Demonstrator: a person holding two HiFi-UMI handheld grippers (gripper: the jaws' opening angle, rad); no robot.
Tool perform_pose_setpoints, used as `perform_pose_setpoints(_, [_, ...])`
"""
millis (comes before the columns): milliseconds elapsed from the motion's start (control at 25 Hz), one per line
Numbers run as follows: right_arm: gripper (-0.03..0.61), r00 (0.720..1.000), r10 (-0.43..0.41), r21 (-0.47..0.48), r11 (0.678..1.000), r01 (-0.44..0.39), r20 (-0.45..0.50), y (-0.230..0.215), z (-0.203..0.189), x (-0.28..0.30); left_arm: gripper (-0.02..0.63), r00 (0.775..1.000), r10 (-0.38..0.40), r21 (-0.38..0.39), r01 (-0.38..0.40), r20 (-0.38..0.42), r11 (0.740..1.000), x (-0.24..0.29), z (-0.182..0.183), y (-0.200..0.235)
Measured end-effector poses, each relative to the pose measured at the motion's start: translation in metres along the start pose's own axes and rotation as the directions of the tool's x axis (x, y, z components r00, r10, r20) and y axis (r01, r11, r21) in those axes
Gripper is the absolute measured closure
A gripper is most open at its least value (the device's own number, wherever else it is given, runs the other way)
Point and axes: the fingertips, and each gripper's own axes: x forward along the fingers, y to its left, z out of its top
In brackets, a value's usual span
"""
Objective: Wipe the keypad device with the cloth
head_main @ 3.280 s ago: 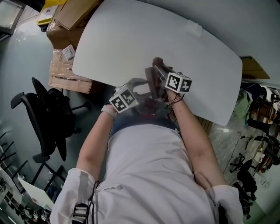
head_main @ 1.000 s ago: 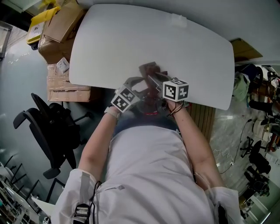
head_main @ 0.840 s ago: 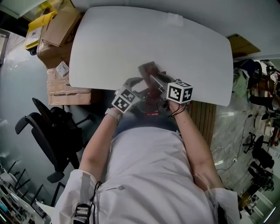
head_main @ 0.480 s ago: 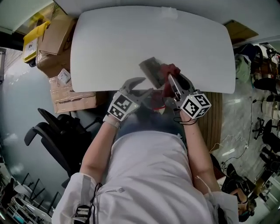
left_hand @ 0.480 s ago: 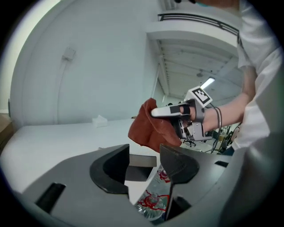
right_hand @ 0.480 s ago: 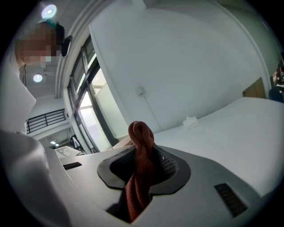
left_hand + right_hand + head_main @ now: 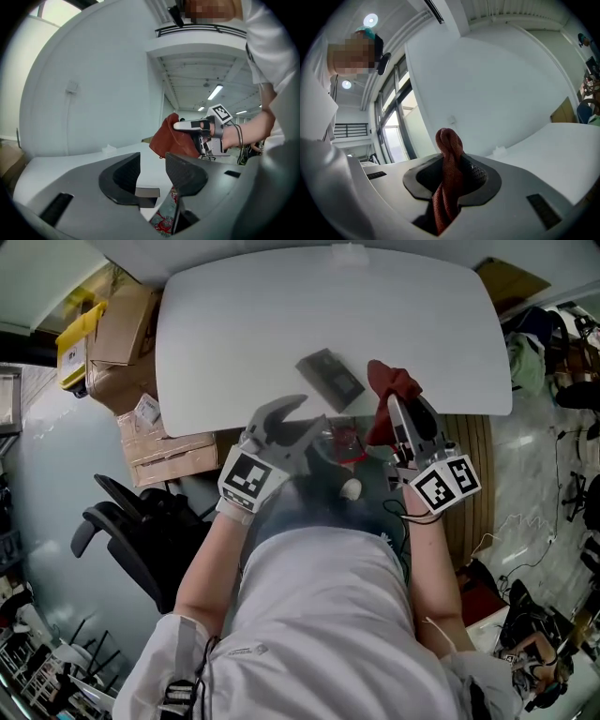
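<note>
My right gripper (image 7: 449, 171) grips the red cloth (image 7: 394, 381), my empty left gripper (image 7: 152, 171) has just been narrowing its parted jaws, and the keypad device (image 7: 330, 379) lies apart, so no wiping is underway.

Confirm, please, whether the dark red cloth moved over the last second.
Yes: the dark red cloth, in the right tongs, has moved rightward off the dark grey keypad device.

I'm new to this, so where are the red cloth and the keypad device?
red cloth (image 7: 394, 382), head view, its bunched upper part.
keypad device (image 7: 330, 380), head view, middle of its dark face.
</note>
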Motion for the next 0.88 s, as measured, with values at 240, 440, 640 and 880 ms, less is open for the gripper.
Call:
perform_pose_setpoints(240, [0.482, 0.994, 0.109, -0.054, 0.993, -0.108, 0.023, 0.036, 0.013, -0.033, 0.459, 0.995, 0.093, 0.059, -0.096, 0.044, 0.994, -0.018, 0.021, -0.035])
perform_pose_setpoints(440, [0.482, 0.979, 0.205, -0.095, 0.974, -0.203, 0.004, 0.068, 0.015, -0.073, 0.485, 0.981, 0.171, 0.075, -0.177, 0.089, 0.981, -0.037, 0.051, -0.091])
perform_pose_setpoints(640, [0.483, 0.96, 0.279, -0.115, 0.954, -0.278, -0.009, 0.088, 0.018, -0.116, 0.515, 0.956, 0.26, 0.065, -0.27, 0.138, 0.961, -0.061, 0.067, -0.143])
perform_pose_setpoints(880, [0.482, 0.951, 0.308, -0.111, 0.945, -0.307, -0.007, 0.099, 0.018, -0.15, 0.584, 0.936, 0.324, 0.066, -0.335, 0.14, 0.94, -0.087, 0.066, -0.178])
